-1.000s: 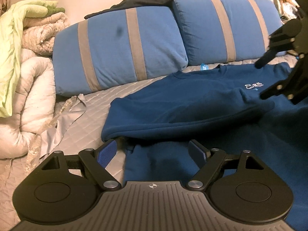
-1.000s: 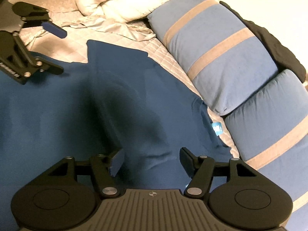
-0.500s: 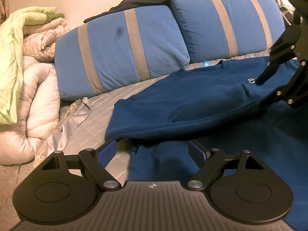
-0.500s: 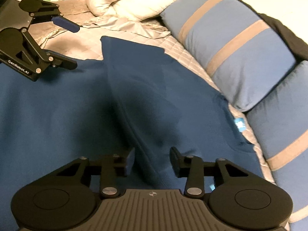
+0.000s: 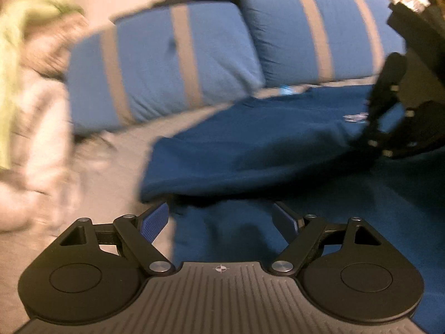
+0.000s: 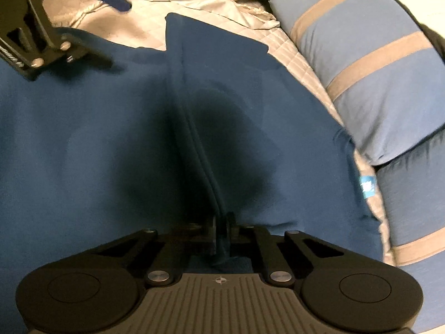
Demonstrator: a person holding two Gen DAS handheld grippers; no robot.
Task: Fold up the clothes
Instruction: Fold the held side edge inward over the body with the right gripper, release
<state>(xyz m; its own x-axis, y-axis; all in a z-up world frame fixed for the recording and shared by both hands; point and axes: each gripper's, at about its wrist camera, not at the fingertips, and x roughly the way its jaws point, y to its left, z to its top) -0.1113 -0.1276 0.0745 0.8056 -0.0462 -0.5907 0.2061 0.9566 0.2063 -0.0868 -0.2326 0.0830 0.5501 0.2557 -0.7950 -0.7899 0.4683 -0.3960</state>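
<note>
The left gripper (image 5: pixel 221 218) hovers over the blue sweatshirt (image 5: pixel 250 150) on the bed (image 6: pixel 144 25), fingers apart — its chest logo (image 5: pixel 356 117) too blurred to read. Nearer the striped pillows (image 6: pixel 361 55), the right gripper (image 6: pixel 221 232) pinches a sweatshirt fold; neck label (image 6: pixel 367 185) illegible.

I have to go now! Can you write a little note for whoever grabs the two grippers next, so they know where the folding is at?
Right gripper: shut on a raised fold of the blue sweatshirt, near the middle of its chest.
Left gripper: open, holding nothing, poised over the sweatshirt's edge by the folded-in sleeve.
The sweatshirt lies spread on the quilted bed cover, collar toward the striped pillows.
Done: one sleeve lies folded across the body.
Left: grab the edge with the left gripper, fold the body over, smooth it.
</note>
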